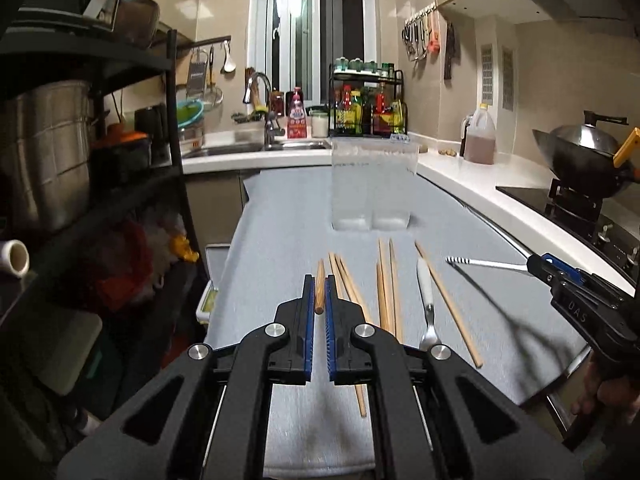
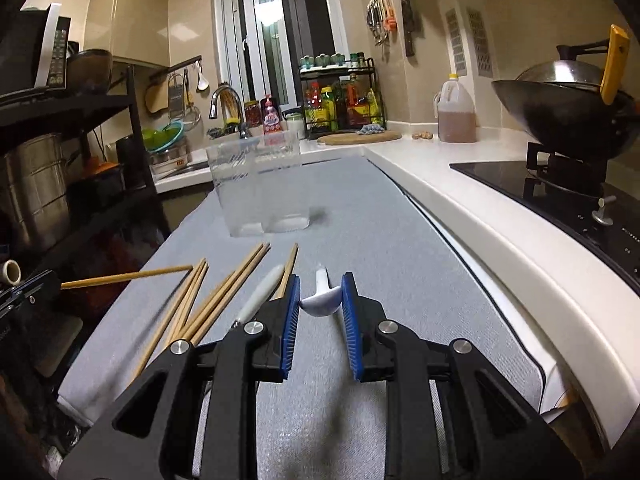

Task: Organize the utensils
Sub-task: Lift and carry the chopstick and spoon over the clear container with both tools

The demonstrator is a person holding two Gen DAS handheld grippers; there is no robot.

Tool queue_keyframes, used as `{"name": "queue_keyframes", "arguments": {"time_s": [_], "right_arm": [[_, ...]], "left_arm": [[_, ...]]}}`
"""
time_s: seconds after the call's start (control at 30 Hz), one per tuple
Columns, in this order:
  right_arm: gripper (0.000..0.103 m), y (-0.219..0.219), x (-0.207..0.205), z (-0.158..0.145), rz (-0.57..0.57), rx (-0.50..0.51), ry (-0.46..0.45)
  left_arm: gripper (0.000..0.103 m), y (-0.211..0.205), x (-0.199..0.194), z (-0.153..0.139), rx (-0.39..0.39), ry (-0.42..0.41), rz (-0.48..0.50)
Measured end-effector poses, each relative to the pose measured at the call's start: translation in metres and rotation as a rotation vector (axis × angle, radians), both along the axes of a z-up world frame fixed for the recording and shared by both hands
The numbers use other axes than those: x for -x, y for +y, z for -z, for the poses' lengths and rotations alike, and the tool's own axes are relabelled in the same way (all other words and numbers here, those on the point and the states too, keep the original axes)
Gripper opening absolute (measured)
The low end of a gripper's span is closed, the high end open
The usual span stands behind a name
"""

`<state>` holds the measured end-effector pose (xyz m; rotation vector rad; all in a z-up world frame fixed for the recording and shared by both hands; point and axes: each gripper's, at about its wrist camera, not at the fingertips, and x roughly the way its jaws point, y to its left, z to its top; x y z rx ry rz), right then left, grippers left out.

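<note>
My left gripper (image 1: 319, 290) is shut on one wooden chopstick (image 1: 319, 280) and holds it above the grey mat; it also shows at the left of the right wrist view (image 2: 132, 277). My right gripper (image 2: 320, 294) is shut on a white spoon (image 2: 322, 300), gripping its bowl, with the handle pointing forward; in the left wrist view the spoon (image 1: 486, 265) sticks out leftwards from it. Several loose chopsticks (image 1: 386, 284) and a white-handled fork (image 1: 426, 300) lie on the mat. A clear plastic container (image 1: 374, 184) stands upright further back.
The grey mat (image 1: 280, 220) covers a narrow table. A black shelf rack (image 1: 120, 160) with pots stands on the left. A white counter (image 2: 460, 208) with a hob and wok (image 2: 568, 108) runs along the right. The sink (image 1: 256, 148) is at the back.
</note>
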<state>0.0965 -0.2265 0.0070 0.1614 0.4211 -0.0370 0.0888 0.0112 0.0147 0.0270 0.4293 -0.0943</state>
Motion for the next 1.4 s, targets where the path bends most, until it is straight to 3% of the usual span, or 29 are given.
{"name": "queue_keyframes", "arguments": {"time_s": [0.33, 0.7, 1.07, 1.4], "right_arm": [[0.021, -0.01, -0.027, -0.035, -0.024, 0.0, -0.065], [0.021, -0.019, -0.083, -0.076, -0.034, -0.011, 0.012], [0.019, -0.014, -0.113, -0.106, -0.077, 0.042, 0.024], [0.019, -0.008, -0.137, -0.136, -0.124, 0.064, 0.022]], "left_arm": [[0.005, -0.008, -0.023, -0.037, -0.033, -0.057, 0.024], [0.005, -0.008, -0.079, -0.076, -0.01, -0.011, 0.088], [0.005, -0.007, -0.121, -0.113, 0.009, -0.001, 0.109], [0.005, -0.016, -0.151, -0.141, -0.028, 0.0, 0.143]]}}
